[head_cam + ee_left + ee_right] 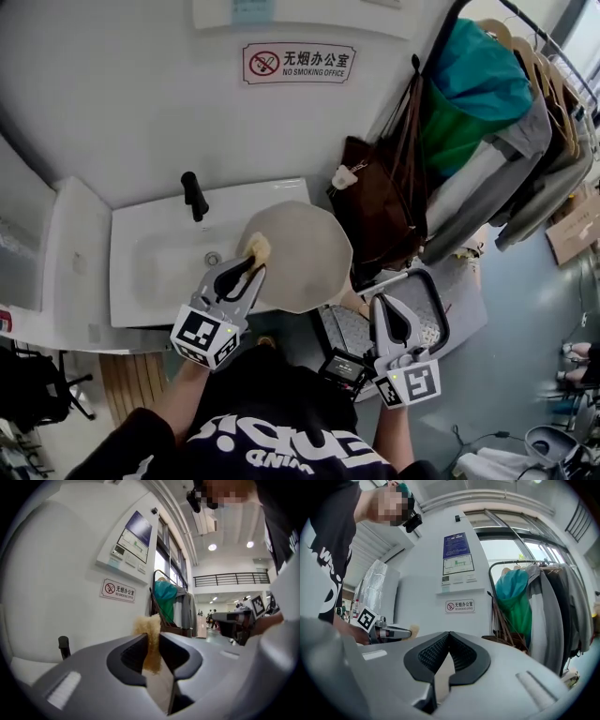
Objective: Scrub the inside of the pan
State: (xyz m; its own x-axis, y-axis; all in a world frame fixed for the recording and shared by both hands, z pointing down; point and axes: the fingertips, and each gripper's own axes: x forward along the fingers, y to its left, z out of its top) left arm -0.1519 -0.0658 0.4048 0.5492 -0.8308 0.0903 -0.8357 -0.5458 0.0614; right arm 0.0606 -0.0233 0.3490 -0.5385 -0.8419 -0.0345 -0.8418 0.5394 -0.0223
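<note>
Pan apparently overhangs the sink rim unheld; the left tool grasps a sponge and the right tool is clenched empty beside the sink, so scrubbing pressure could tip the pan.

Black white-lettered T-shirt; grey left gripper and right gripper carry 2 marker cubes.

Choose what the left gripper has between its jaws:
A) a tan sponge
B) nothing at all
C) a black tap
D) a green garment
A: in the left gripper view, the left gripper is closed on a tan sponge, which sticks out past the jaw tips.
</note>
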